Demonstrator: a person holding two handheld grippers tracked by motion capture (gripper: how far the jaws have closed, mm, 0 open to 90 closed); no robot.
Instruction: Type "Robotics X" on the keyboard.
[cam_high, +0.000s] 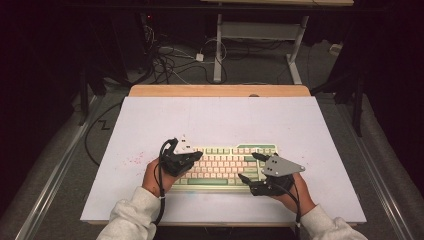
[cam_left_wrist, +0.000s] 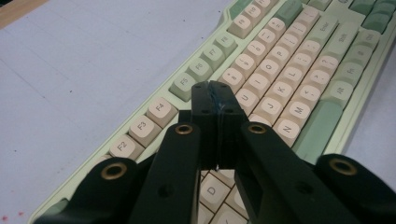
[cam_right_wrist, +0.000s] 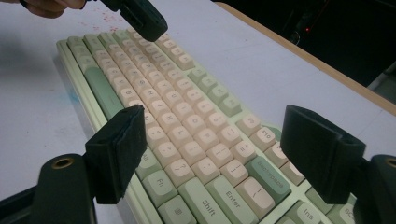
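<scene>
Left gripper view: our closed left gripper (cam_left_wrist: 217, 95) should tap one key on the keyboard (cam_left_wrist: 299, 70) squarely beneath its fingertips; right gripper (cam_right_wrist: 224, 140) open, straddling the Enter end

High view: the white counter (cam_high: 220, 120) is evenly and brightly lit from above; the room around it falls off into near black, and the floor (cam_high: 250, 70) behind is dim. Shadows under the hands are soft and short. No glare. Detail is coarse, key legends unreadable. Left gripper view: the fingers (cam_left_wrist: 205, 107) are sharp but underexposed, their black surfaces showing little relief; the keyboard (cam_left_wrist: 299, 70) softens toward the far end. Right gripper view: near fingers (cam_right_wrist: 119, 149) slightly blurred, mid keys crisp, the far background dark with one red light point
</scene>
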